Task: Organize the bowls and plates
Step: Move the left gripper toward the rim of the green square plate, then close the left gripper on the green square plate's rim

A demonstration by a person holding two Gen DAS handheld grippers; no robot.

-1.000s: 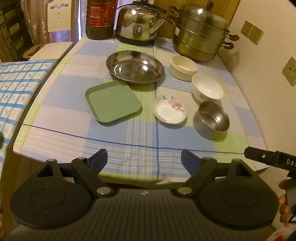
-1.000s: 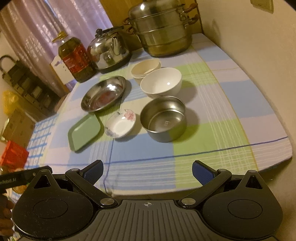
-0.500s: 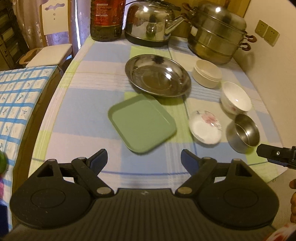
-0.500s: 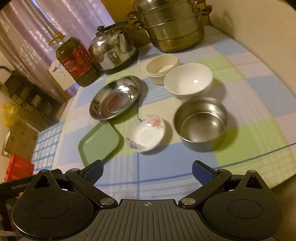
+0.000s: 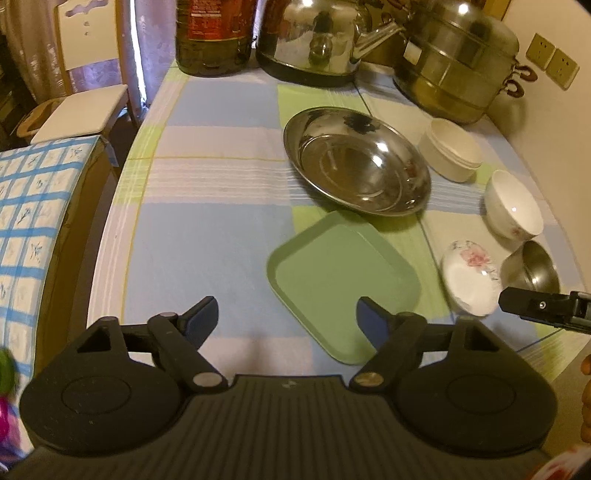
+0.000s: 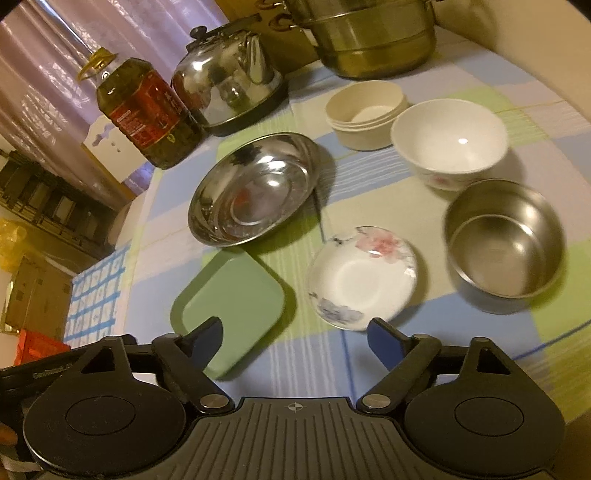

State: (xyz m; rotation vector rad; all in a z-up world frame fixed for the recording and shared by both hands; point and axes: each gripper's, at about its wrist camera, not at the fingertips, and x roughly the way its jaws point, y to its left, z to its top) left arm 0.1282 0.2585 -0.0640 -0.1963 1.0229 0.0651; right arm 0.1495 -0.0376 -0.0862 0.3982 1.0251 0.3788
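Observation:
On the checked tablecloth lie a green square plate [image 5: 341,282] [image 6: 231,308], a round steel plate [image 5: 356,160] [image 6: 255,194], a small flowered dish [image 5: 469,278] [image 6: 364,277], a white bowl [image 5: 513,206] [image 6: 448,142], a steel bowl [image 5: 535,267] [image 6: 504,240] and a cream bowl stack [image 5: 452,149] [image 6: 365,112]. My left gripper [image 5: 288,319] is open and empty, just above the green plate's near-left corner. My right gripper [image 6: 295,341] is open and empty, between the green plate and the flowered dish.
At the back stand an oil bottle [image 6: 146,112], a steel kettle [image 6: 229,79] and a large steamer pot [image 6: 365,33]. A wall with sockets [image 5: 552,61] runs along the right. A chair [image 5: 81,110] and a second blue-checked table [image 5: 29,206] are to the left.
Both grippers have moved forward over the table, closer to the dishes. The left one shifted left; the right one now hovers near the flowered dish. Both stay open.

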